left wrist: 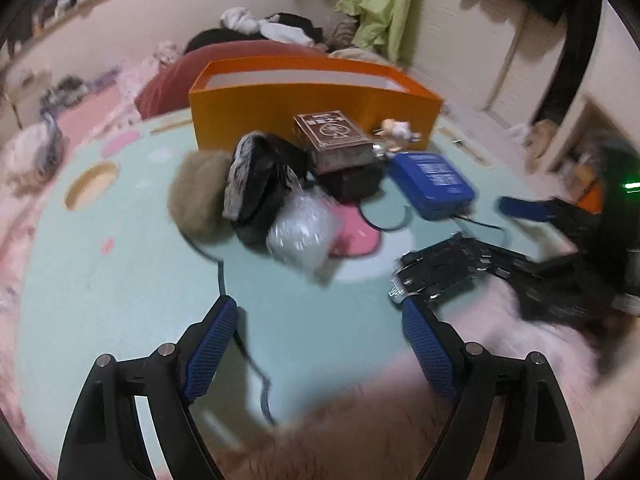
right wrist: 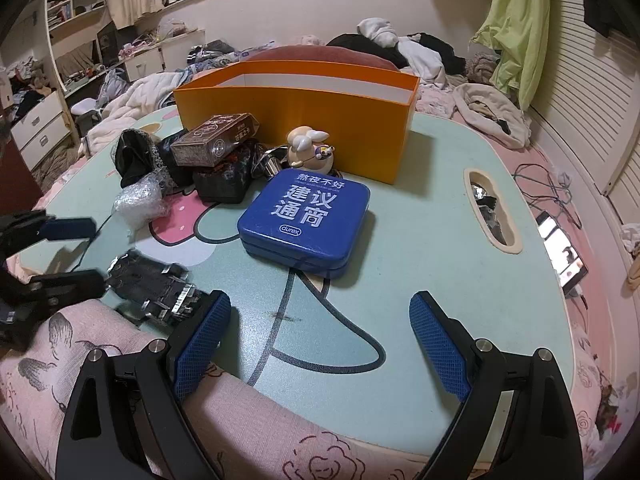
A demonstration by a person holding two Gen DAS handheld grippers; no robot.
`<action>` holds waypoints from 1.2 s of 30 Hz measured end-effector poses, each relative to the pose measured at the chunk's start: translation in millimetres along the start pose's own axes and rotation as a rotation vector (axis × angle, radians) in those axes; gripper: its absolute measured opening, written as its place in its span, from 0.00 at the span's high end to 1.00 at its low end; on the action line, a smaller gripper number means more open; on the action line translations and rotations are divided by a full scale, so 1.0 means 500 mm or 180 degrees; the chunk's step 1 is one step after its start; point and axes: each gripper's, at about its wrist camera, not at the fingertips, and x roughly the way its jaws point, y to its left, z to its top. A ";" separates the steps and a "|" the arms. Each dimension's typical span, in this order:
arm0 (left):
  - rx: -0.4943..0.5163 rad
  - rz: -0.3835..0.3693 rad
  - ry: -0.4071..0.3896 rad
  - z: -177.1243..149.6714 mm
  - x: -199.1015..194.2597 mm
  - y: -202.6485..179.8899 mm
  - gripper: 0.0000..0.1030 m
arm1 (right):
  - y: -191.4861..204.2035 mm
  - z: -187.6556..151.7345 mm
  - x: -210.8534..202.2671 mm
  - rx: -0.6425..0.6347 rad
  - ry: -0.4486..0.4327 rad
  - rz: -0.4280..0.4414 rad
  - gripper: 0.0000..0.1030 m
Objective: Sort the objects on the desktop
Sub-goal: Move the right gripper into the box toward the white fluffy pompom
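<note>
An open orange box [left wrist: 312,112] [right wrist: 296,112] stands at the back of the pale green table [left wrist: 120,272] [right wrist: 432,240]. In front of it lie a brown card box [left wrist: 332,136] [right wrist: 214,140], a blue tin [left wrist: 434,184] [right wrist: 306,220], a small figurine [left wrist: 396,132] [right wrist: 308,148], a fur pompom [left wrist: 200,196], dark fluffy items [left wrist: 260,176] [right wrist: 136,156], a bubble-wrap bundle [left wrist: 304,232] [right wrist: 140,200] and a black connector part [left wrist: 436,272] [right wrist: 152,284]. My left gripper [left wrist: 318,320] is open and empty over the table's near part. My right gripper [right wrist: 320,312] is open and empty, short of the blue tin.
The table sits on a bed with pink bedding [right wrist: 592,360]. A phone [right wrist: 562,252] and cables [right wrist: 548,188] lie right of the table. The table has a slot opening [right wrist: 490,208] at right and a round cup hole [left wrist: 94,184] at left. Clothes pile up behind.
</note>
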 end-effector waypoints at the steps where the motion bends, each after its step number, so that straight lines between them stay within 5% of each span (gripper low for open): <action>1: 0.0051 0.0216 0.0002 0.007 0.014 -0.008 0.17 | -0.001 0.001 -0.002 -0.0003 0.0000 -0.0003 0.10; 8: -0.0246 0.0200 -0.0248 -0.009 -0.005 0.015 0.17 | -0.001 0.001 -0.006 0.0002 -0.0004 -0.0003 0.10; 12: -0.0395 0.0497 -0.0364 -0.028 0.001 0.028 0.00 | -0.005 0.000 -0.023 0.0048 -0.0079 0.0017 0.13; 18: -0.0353 0.0524 -0.0348 -0.026 0.006 0.031 0.00 | -0.015 0.049 -0.071 -0.0017 -0.0379 0.0056 0.38; 22: -0.0351 0.0521 -0.0354 -0.029 0.003 0.031 0.00 | -0.042 0.176 -0.094 0.0113 -0.0359 0.0126 0.59; 25: -0.0352 0.0522 -0.0351 -0.028 0.005 0.028 0.00 | -0.058 0.296 -0.043 0.0106 0.0249 0.0050 0.81; 31: -0.0349 0.0522 -0.0357 -0.027 0.003 0.026 0.00 | -0.079 0.416 0.111 0.0292 0.1461 -0.0139 0.83; 36: -0.0347 0.0518 -0.0361 -0.022 0.004 0.026 0.00 | -0.066 0.414 0.198 0.0242 0.2036 -0.0494 0.83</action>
